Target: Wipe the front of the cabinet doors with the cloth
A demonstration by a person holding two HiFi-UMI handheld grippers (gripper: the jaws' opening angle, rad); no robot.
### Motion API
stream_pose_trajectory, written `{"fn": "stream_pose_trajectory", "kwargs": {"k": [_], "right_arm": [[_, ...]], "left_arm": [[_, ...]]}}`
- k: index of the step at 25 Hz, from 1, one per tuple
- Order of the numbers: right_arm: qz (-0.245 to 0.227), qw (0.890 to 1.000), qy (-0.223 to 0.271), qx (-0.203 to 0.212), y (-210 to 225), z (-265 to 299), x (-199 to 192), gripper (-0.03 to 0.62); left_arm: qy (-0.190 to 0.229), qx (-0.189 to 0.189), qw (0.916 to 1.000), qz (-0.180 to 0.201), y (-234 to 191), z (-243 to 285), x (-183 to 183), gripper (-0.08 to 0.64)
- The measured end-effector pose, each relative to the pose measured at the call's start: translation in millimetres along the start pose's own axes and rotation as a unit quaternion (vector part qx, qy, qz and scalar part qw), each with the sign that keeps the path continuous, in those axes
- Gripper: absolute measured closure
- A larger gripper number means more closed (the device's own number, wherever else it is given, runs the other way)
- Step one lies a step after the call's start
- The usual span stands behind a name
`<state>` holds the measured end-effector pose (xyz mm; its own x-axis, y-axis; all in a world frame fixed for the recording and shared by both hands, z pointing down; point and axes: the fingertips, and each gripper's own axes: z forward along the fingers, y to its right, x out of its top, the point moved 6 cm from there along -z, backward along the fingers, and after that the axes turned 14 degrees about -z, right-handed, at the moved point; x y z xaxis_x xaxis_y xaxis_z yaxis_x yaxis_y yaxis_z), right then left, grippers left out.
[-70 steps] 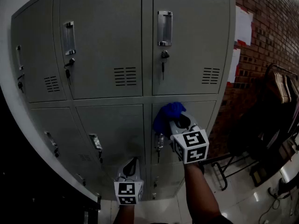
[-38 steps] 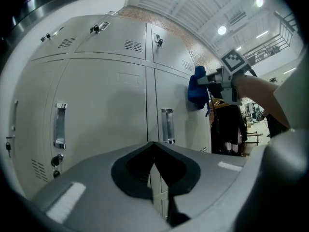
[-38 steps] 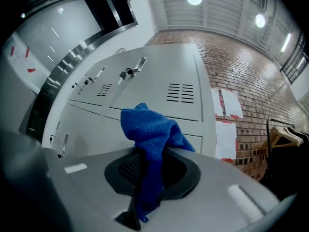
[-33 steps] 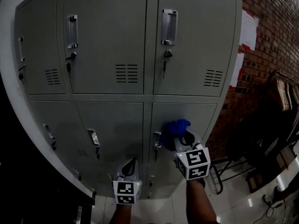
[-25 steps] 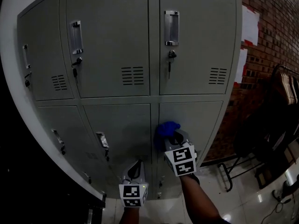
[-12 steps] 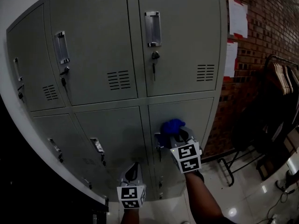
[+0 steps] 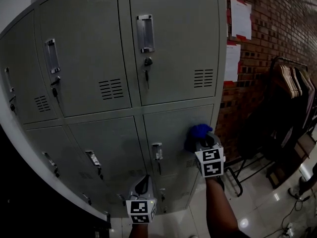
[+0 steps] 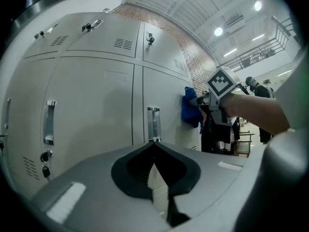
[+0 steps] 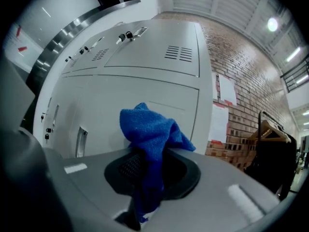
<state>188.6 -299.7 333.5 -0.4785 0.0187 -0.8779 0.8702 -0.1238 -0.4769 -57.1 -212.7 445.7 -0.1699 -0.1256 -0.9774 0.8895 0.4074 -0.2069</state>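
A grey metal locker cabinet [image 7: 163, 43] with several doors fills the head view. My right gripper [image 7: 202, 139] is shut on a blue cloth [image 7: 198, 132], which presses against the lower right door [image 7: 173, 128] near its right edge. In the right gripper view the blue cloth [image 9: 152, 139] bunches up out of the shut jaws in front of that door [image 9: 120, 115]. My left gripper [image 7: 142, 185] hangs low in front of the bottom doors, shut and holding nothing. The left gripper view shows my left gripper [image 8: 154, 170], a door handle [image 8: 153, 124] and the cloth [image 8: 190, 108] at the right.
A brick wall [image 7: 267, 43] with white papers [image 7: 240, 19] stands right of the cabinet. A rack of hanging clothes [image 7: 292, 93] and a metal frame stand on the glossy floor [image 7: 257, 207] at the right. Keys hang in the upper door locks [image 7: 145, 63].
My right gripper has carried the cloth from near the lower right door's handle rightward across that door to its right edge. The left gripper has stayed low.
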Motion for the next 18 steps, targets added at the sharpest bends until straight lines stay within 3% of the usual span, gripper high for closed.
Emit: {"fn": "stream_pose_trajectory", "kwargs": {"k": [12,18], "right_arm": [[0.014,0.999,-0.02,-0.025,21.6,-3.9,-22.1,0.537],[-0.003,0.999,0.018,0.05,-37.1,-7.5,4.5,0.534]], "left_arm": [[0.013,-0.003,0.9999,0.005,10.0,3.5,8.2,0.549],[0.014,0.007,0.9999,0.003,4.2,0.5,7.7,0.549]]}}
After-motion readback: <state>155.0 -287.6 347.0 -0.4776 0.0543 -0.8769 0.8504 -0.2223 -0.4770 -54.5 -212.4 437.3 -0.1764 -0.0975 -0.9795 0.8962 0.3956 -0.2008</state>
